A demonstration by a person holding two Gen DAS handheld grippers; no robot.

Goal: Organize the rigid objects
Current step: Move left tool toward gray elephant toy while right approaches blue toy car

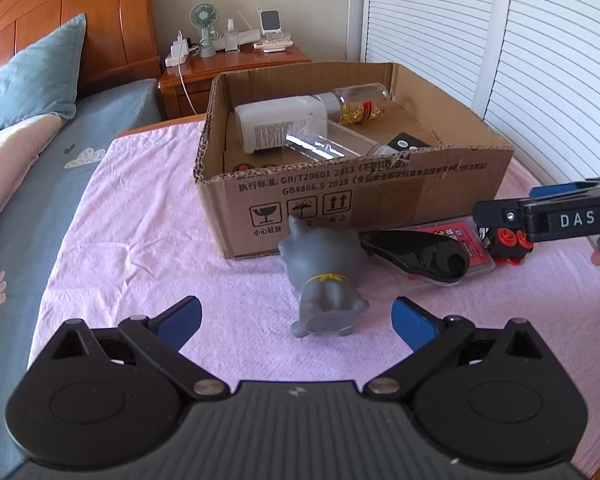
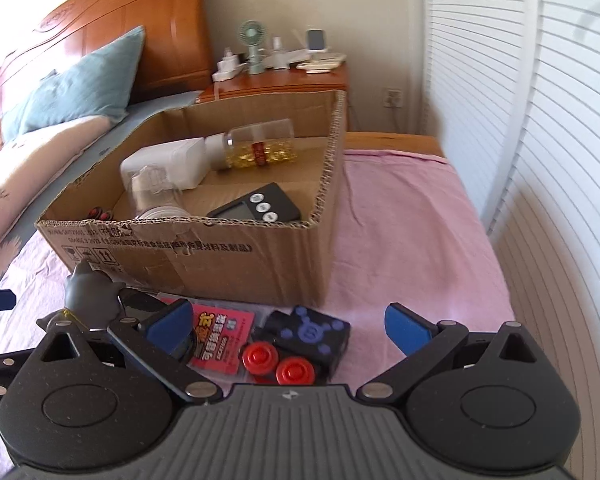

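2 hand-held grippers hang over a pink cloth (image 1: 140, 220) spread on a table beside a bed. Both have their blue-padded fingers spread wide with nothing between them: the left gripper (image 1: 296, 318) sits just short of a grey rubbery animal figurine (image 1: 324, 276), the right gripper (image 2: 288, 326) over a small clutter in front of an open brown cardboard box (image 1: 380, 208).

The figurine lies tipped over on the cloth, just in front of the box. Its long axis runs away from the left camera, round flat base toward the gripper and head toward the box wall.

Beside it lie a glossy black curved plastic piece (image 1: 420, 254), a clear flat case with a pink and red label (image 2: 224, 336), a black block printed with a blue pattern (image 2: 308, 334) and a black part with 2 red round caps (image 2: 278, 362). What that part is, I cannot tell.

Inside the box, a white rectangular plastic bottle (image 1: 280, 128), a clear jar of yellow capsules (image 1: 360, 106), a clear tube (image 1: 320, 146) and a black timer with 3 buttons (image 2: 256, 206) lie on their sides; the near wall hides their lower edges.
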